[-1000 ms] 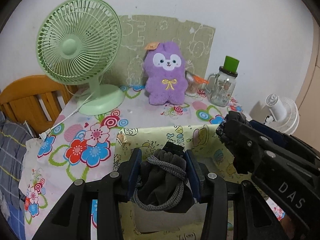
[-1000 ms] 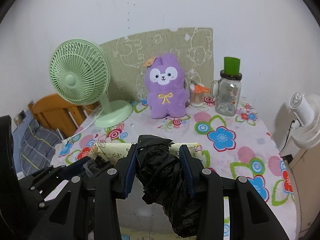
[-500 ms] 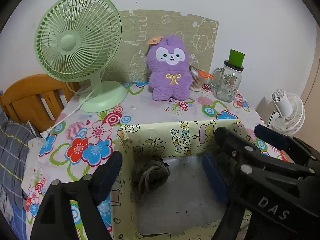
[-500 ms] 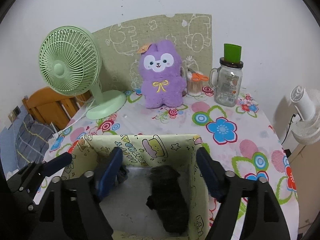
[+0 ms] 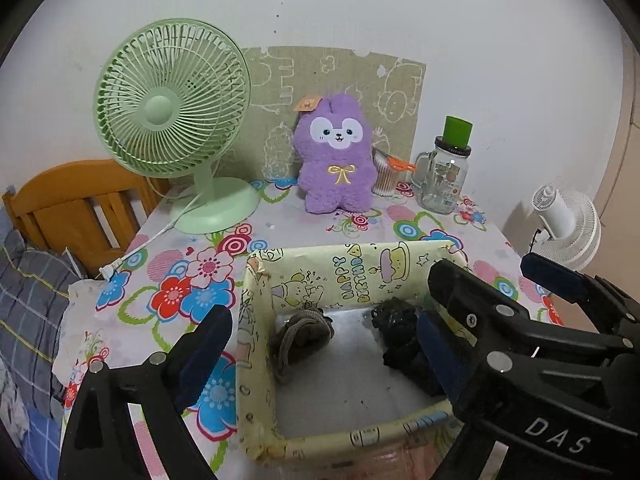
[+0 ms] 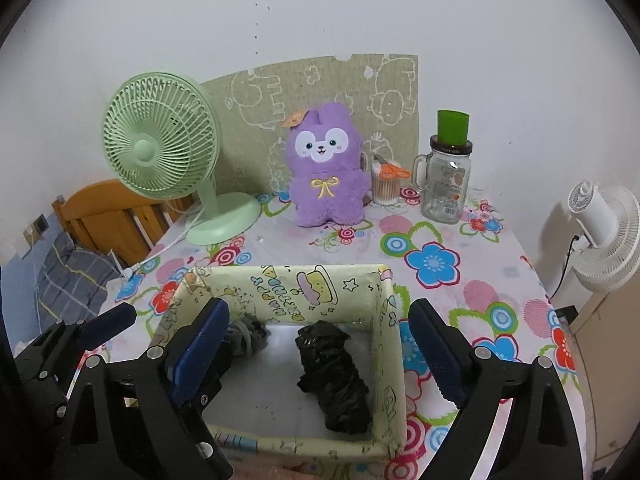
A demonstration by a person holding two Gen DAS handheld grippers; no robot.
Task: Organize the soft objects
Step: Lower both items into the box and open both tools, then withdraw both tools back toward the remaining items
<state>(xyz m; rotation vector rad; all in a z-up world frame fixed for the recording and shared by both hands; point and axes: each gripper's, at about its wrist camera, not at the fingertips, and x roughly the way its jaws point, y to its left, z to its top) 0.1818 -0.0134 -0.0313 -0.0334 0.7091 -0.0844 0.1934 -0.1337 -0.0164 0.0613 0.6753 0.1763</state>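
Left wrist view
left tool (image 5: 320, 356): fingers wide apart, empty, over the box
box (image 5: 360, 264): on the surface, open top
pouch (image 5: 302, 330): grey, inside box, left side
bag (image 5: 396, 328): black, inside box, right side

Right wrist view
right tool (image 6: 316, 354): fingers apart, empty, over box (image 6: 384, 320)
bag (image 6: 332, 368): inside box, right side
pouch (image 6: 248, 336): inside box, far-left corner
plush (image 6: 326, 168): behind box, upright
fan (image 6: 160, 148): left of plush

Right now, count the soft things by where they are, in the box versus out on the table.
In the box: 2, grey drawstring pouch and black bundle
On the table: 1, purple plush
Total: 3
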